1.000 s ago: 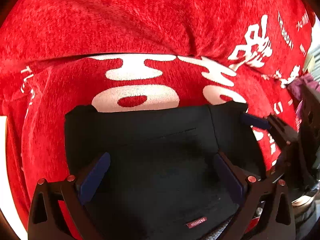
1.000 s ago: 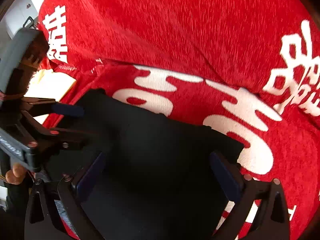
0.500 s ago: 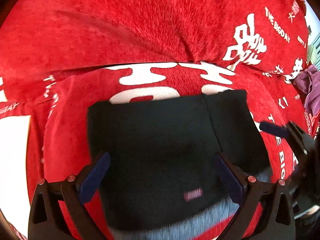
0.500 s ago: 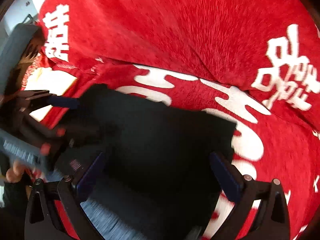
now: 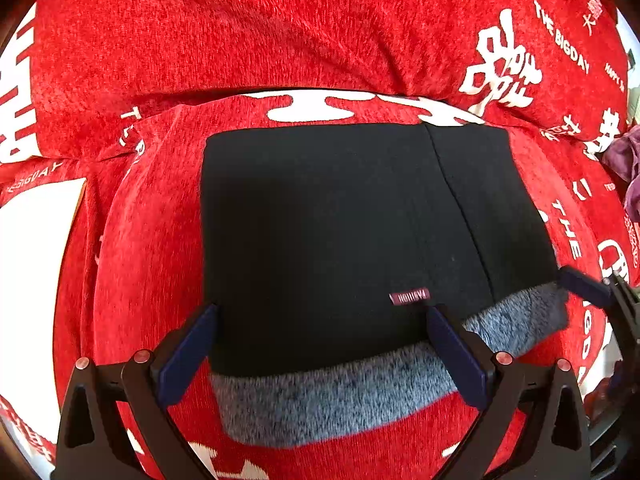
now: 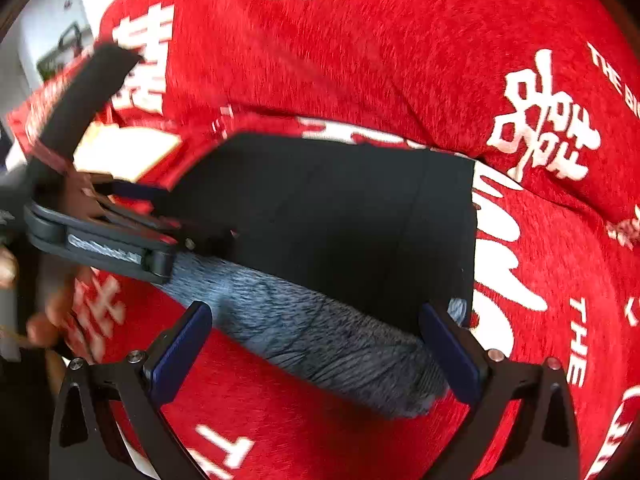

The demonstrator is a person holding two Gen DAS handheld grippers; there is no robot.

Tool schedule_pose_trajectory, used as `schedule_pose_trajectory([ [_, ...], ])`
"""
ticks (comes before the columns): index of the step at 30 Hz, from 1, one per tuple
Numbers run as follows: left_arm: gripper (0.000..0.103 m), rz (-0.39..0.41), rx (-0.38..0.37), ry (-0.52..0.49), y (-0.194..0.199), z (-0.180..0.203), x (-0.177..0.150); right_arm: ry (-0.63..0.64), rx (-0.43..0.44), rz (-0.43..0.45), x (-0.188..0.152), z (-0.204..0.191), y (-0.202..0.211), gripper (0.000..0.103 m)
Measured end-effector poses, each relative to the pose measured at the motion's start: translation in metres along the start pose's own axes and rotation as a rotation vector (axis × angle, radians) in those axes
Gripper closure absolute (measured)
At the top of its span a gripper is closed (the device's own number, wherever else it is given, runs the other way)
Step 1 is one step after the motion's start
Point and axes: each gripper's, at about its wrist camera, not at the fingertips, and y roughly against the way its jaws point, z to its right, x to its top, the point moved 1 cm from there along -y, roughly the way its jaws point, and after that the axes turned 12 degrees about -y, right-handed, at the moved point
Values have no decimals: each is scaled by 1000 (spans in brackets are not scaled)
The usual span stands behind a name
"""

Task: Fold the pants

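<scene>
Pants (image 5: 320, 232) lay folded into a compact black rectangle on the red blanket (image 5: 240, 40), with a grey fleece lining strip (image 5: 340, 392) now exposed along the near edge. A second earlier both grippers hovered low over the cloth; since then they had drawn back. The left gripper (image 5: 320, 356) and right gripper (image 6: 316, 352) stood wide open, holding nothing. Farther off, the fold's far edge sat square, so the fold looked essentially finished.

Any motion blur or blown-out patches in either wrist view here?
Left wrist view: sharp, the pants label readable; white patch at left edge overexposed; fisheye bends the red cover. Right wrist view: left gripper and hand smeared by motion; pants crisp.
</scene>
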Motion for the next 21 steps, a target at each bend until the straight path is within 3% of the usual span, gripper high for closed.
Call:
schedule_pose_trajectory([
  [2, 0, -3, 11, -18, -5, 3, -5, -19, 32, 6, -6, 1, 4, 0],
  [6, 0, 31, 23, 6, 8, 3, -10, 7, -25, -16, -15, -2, -1, 0],
  [10, 0, 59, 67, -15, 21, 7, -17, -69, -24, 20, -15, -3, 20, 0],
  [15, 0, 100, 94, 6, 38, 7, -25, -181, -146, 43, -15, 4, 31, 0],
  [21, 0, 111, 45, 32, 51, 7, -30, -246, -215, 8, -9, 3, 29, 0],
])
